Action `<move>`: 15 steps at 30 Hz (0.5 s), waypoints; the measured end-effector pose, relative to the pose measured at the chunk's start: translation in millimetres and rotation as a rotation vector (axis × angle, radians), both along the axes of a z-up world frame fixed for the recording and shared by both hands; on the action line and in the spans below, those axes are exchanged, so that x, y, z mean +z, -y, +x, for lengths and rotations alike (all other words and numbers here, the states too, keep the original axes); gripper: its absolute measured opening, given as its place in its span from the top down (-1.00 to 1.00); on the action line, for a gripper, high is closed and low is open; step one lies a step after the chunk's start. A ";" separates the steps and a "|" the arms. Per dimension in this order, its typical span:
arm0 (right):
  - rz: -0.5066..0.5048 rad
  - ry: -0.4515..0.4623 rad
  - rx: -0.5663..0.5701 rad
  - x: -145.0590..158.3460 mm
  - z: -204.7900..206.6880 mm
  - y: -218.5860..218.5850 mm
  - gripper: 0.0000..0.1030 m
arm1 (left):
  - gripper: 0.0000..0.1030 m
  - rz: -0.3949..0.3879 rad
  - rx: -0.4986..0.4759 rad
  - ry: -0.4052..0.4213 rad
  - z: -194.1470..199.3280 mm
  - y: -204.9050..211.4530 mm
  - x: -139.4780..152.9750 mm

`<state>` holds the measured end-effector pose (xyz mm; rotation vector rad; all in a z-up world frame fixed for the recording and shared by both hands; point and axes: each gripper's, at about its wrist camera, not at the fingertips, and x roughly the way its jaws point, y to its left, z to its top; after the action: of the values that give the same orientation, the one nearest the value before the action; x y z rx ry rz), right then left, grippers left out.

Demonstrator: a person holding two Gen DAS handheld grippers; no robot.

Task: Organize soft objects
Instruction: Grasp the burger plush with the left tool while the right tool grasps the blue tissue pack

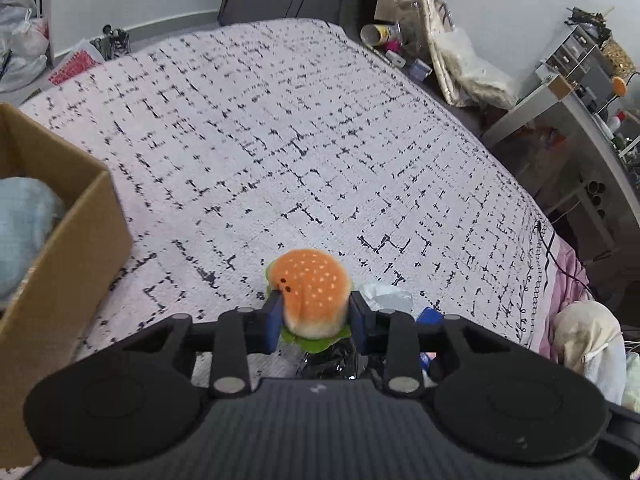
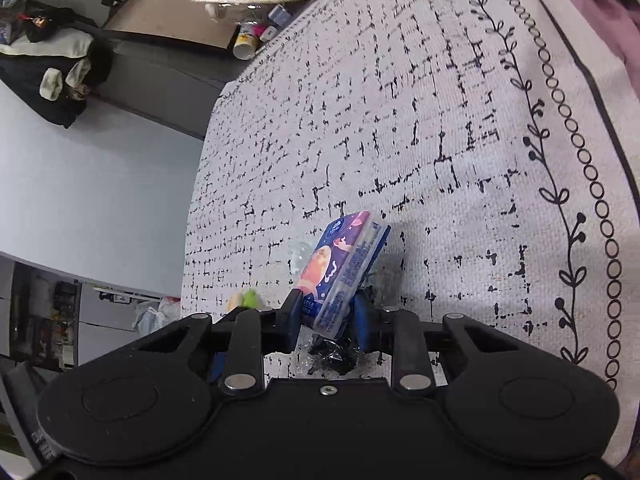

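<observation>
My left gripper [image 1: 316, 316] is shut on a plush burger toy [image 1: 310, 292] with an orange bun and green lettuce, held above the white black-patterned bedspread [image 1: 280, 140]. My right gripper [image 2: 326, 312] is shut on a blue tissue pack [image 2: 344, 268] with a pink print, held tilted above the same bedspread [image 2: 440, 120]. A crumpled black plastic wrapper [image 2: 332, 354] lies under the right gripper; it also shows under the left gripper [image 1: 332, 360]. A bit of the burger's green and orange [image 2: 246, 300] shows at the left of the right wrist view.
An open cardboard box [image 1: 60, 232] stands on the bed at the left, with a light blue soft thing [image 1: 24, 224] inside. A grey side table [image 1: 568, 120] and clutter stand beyond the bed's right edge. Pink bedding [image 1: 568, 276] lies at the right.
</observation>
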<state>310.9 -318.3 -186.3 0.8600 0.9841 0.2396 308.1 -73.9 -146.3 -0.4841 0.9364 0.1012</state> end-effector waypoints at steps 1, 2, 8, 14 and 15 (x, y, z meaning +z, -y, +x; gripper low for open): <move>0.001 0.004 -0.001 1.7 -1.2 0.4 0.48 | 0.36 0.003 0.002 0.006 -3.7 -0.7 3.7; -0.001 0.013 -0.004 4.8 -3.6 1.5 0.48 | 0.36 0.007 0.002 0.012 -7.1 -1.3 7.4; -0.036 0.061 -0.015 18.3 -13.4 4.2 0.48 | 0.36 0.026 0.004 0.047 -26.8 -4.9 27.0; -0.055 0.097 -0.003 28.5 -19.9 -2.2 0.48 | 0.36 0.043 0.017 0.069 -45.5 -14.0 44.4; -0.059 0.105 0.000 30.4 -21.7 -3.9 0.48 | 0.36 0.048 0.019 0.075 -48.5 -16.1 47.7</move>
<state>289.1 -314.3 -156.0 0.7859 0.8891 0.2526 259.6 -57.7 -98.6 -0.4498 0.8547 0.1214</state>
